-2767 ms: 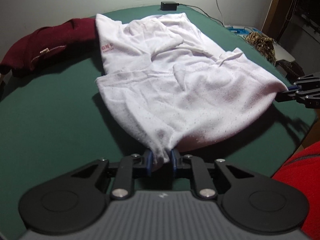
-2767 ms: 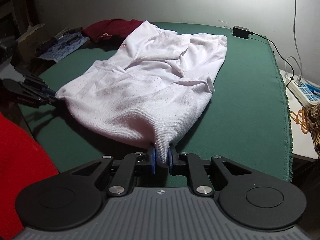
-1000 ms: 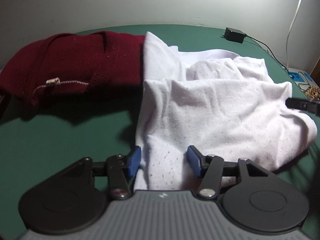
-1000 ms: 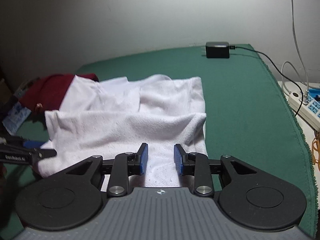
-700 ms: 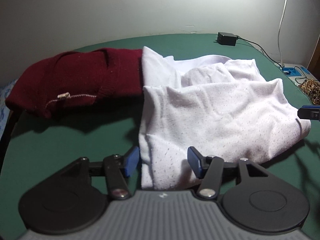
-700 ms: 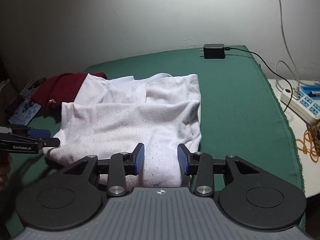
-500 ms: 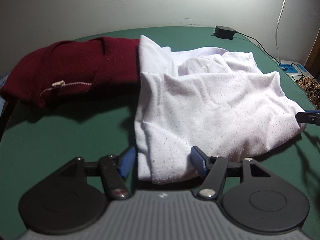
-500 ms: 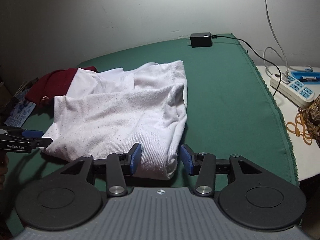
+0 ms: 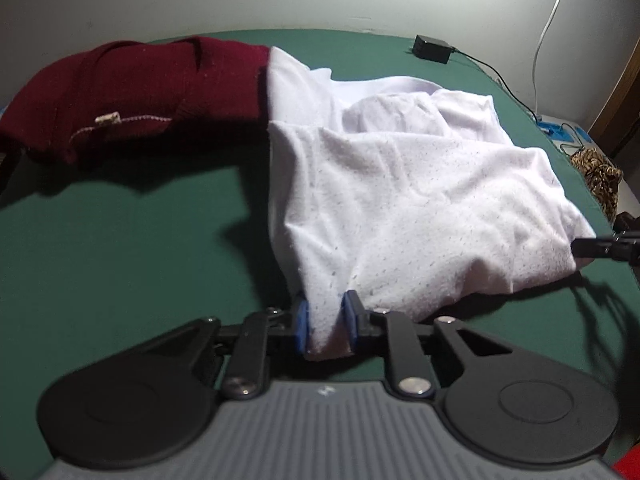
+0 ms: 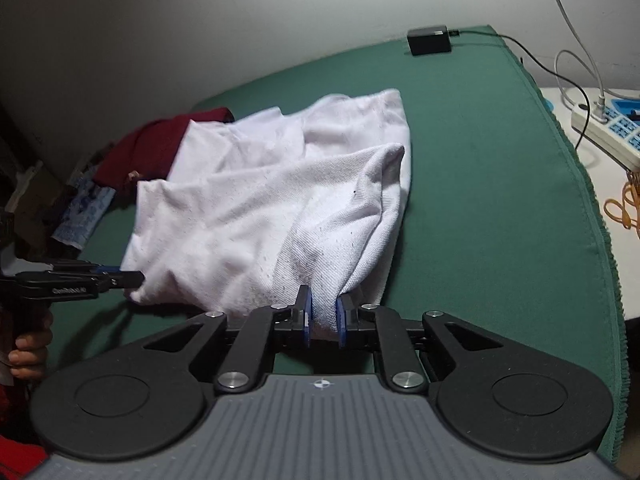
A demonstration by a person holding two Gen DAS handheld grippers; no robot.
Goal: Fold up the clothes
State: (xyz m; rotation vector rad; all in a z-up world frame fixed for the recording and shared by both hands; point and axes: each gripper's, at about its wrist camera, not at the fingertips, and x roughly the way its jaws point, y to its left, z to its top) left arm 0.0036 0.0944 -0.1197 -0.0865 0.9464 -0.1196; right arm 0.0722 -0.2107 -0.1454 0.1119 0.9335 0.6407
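now each gripper, left (image 9: 326, 322) and right (image 10: 322, 320), clamps a near corner of the white shirt (image 9: 420, 200).

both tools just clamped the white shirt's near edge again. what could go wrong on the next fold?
1. The left tool and right tool each pinch a bunched wad of the white shirt, probably several layers, so the fold may come out lumpy.
2. The shirt's far corner touches the maroon sweater; pulling could drag it.
3. The charger and its cable lie beyond the shirt; a far throw might snag them.
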